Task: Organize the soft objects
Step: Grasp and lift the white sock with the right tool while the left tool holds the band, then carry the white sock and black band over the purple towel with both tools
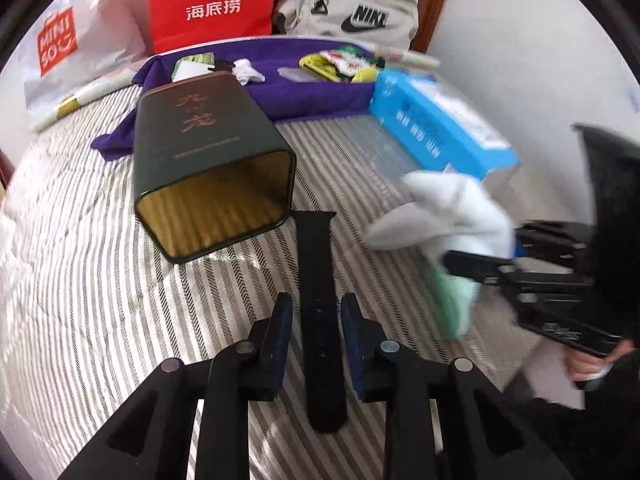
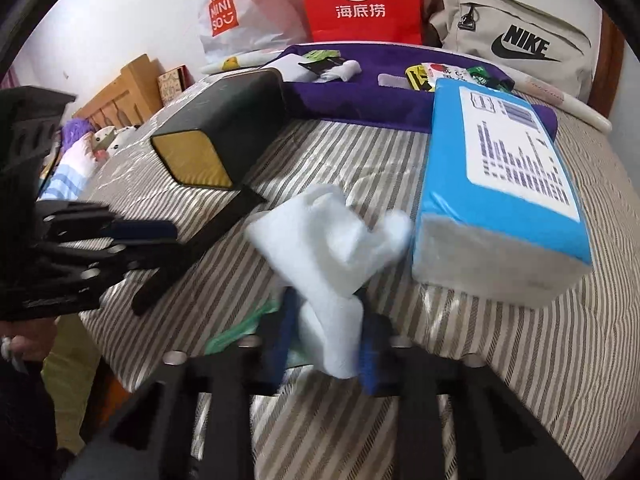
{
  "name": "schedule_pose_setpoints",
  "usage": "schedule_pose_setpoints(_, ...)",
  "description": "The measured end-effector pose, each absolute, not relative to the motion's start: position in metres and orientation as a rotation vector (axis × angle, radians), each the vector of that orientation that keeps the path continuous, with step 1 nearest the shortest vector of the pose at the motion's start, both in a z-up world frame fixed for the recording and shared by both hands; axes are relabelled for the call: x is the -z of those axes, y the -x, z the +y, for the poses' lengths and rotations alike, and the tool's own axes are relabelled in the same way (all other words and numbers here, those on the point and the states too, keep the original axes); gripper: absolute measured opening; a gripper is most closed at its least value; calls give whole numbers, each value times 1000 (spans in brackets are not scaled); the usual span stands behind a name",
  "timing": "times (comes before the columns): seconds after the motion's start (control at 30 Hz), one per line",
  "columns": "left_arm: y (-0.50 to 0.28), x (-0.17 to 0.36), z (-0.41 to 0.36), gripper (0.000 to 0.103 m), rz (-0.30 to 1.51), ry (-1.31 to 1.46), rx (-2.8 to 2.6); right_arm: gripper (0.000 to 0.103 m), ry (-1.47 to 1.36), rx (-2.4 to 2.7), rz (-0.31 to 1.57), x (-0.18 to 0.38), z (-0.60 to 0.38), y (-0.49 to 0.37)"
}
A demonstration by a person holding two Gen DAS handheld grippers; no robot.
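Note:
My right gripper [image 2: 326, 340] is shut on a white sock [image 2: 332, 248] with a mint green end and holds it above the striped bed; the sock [image 1: 444, 216] shows blurred in the left wrist view too. My left gripper [image 1: 316, 320] is open, its fingers either side of a black watch strap [image 1: 318, 300] that lies flat on the bed. The strap [image 2: 192, 256] also shows in the right wrist view. A dark green tin [image 1: 208, 160] lies on its side, its open mouth facing me, just beyond the strap.
A blue tissue pack [image 2: 500, 176] lies right of the sock. A purple cloth [image 1: 304, 92] at the back carries another white sock [image 1: 248, 72] and small packets. Red bag [image 1: 212, 0], Miniso bag [image 1: 60, 44] and Nike bag [image 2: 516, 40] line the back.

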State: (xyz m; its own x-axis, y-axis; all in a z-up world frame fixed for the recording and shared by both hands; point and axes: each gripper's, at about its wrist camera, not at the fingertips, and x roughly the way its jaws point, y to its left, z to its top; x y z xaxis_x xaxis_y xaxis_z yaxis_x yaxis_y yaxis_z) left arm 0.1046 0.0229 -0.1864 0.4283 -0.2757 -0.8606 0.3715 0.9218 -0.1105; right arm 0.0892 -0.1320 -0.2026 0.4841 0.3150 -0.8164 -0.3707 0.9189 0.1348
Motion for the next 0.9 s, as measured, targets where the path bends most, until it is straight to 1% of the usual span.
schedule_pose_setpoints(0.1,-105,187,16,33,1029,-124,392,20,64,-417,982,202,-140,-80)
schedule_pose_setpoints(0.2,-101,188,7,33,993,-185,358,20,74,-409,978,201,-152,-68)
schedule_pose_setpoints(0.23,-99,189,4,31,984,-207,339,20,76,-406,976,202,-159,-63)
schedule_pose_setpoints(0.27,-97,188,3,27,980,-211,332,20,74,-404,975,202,-164,-59)
schedule_pose_setpoints(0.3,-96,188,1,20,981,-208,341,20,72,-400,975,203,-169,-56)
schedule_pose_setpoints(0.53,-95,188,1,21,976,-196,324,20,6,-349,972,203,-203,-48)
schedule_pose_setpoints(0.67,-93,188,4,20,965,-180,332,19,-2,-350,961,200,-203,-49)
schedule_pose_setpoints(0.77,-92,186,5,19,991,-152,330,16,-6,-370,944,195,-202,-48)
schedule_pose_setpoints(0.9,-86,176,5,19,976,-139,318,15,-15,-391,926,184,-205,-49)
